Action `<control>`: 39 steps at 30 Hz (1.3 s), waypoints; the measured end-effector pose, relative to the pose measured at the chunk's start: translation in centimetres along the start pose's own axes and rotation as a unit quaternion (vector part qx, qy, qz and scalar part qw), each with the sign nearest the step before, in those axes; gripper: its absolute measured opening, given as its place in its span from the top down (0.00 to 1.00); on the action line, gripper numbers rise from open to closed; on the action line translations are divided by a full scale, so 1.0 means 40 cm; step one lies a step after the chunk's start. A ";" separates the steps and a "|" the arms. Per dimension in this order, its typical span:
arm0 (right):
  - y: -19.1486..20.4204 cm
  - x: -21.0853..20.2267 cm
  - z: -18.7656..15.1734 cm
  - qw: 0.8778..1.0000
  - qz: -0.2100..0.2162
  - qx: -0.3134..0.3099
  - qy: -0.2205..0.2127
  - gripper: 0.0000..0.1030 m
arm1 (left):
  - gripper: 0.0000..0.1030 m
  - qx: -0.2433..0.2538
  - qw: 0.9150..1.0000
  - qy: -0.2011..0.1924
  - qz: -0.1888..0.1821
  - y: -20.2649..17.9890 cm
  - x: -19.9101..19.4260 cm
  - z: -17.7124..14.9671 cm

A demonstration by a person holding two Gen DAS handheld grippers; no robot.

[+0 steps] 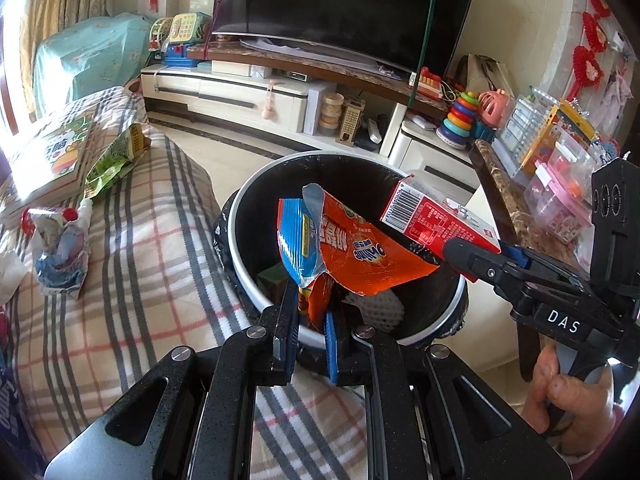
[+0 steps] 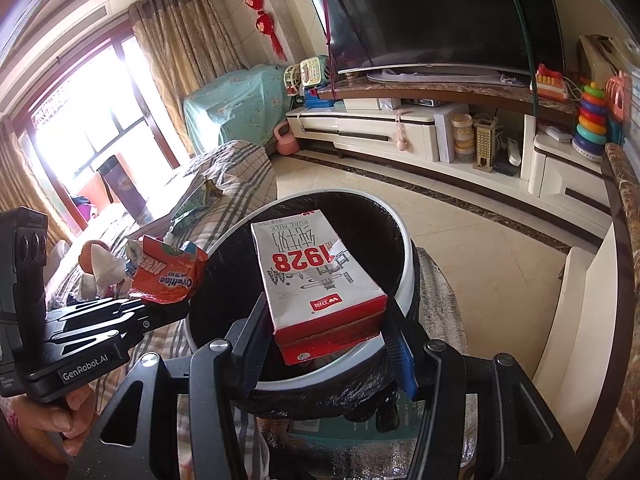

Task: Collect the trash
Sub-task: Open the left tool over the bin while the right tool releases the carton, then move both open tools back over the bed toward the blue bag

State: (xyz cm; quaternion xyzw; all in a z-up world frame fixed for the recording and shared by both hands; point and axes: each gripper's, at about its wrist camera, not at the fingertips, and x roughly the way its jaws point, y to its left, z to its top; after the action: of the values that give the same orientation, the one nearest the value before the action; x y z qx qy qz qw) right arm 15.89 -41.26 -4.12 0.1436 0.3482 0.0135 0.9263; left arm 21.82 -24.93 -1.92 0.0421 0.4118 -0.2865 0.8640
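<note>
My left gripper (image 1: 310,312) is shut on a torn orange and blue snack wrapper (image 1: 360,248), which hangs over the round bin (image 1: 248,200) with its white rim and black liner. From the right, my right gripper (image 1: 472,254) holds a red and white milk carton (image 1: 436,220) above the same bin. In the right wrist view the milk carton (image 2: 316,280) lies lengthwise between the fingers of my right gripper (image 2: 328,332), over the bin (image 2: 406,248). My left gripper (image 2: 160,312) shows at the left with the wrapper (image 2: 168,272). Some trash lies in the bin's bottom.
A plaid blanket (image 1: 140,260) covers the seat left of the bin, with a crumpled packet (image 1: 60,248), a green wrapper (image 1: 112,160) and a picture book (image 1: 52,156) on it. A marble-topped table (image 1: 504,200) with toy boxes stands on the right, a TV cabinet (image 1: 240,92) behind.
</note>
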 end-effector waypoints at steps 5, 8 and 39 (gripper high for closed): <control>-0.008 0.010 0.008 1.000 -0.003 0.001 0.002 0.48 | 0.89 -0.003 1.000 0.006 -0.001 0.002 0.016 0.007; -0.011 0.015 0.012 1.000 -0.004 0.001 0.004 0.48 | 0.83 -0.005 1.000 0.008 -0.002 0.000 0.025 0.012; 0.183 -0.007 -0.085 0.997 0.073 0.004 0.024 0.08 | 0.41 -0.121 0.990 -0.024 0.062 0.199 -0.206 -0.235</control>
State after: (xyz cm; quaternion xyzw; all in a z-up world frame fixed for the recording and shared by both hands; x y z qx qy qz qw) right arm 14.02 -33.42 -4.36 0.1723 0.3588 0.0832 0.9136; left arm 15.47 -11.61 -3.34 -0.0440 0.4189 -0.1813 0.8887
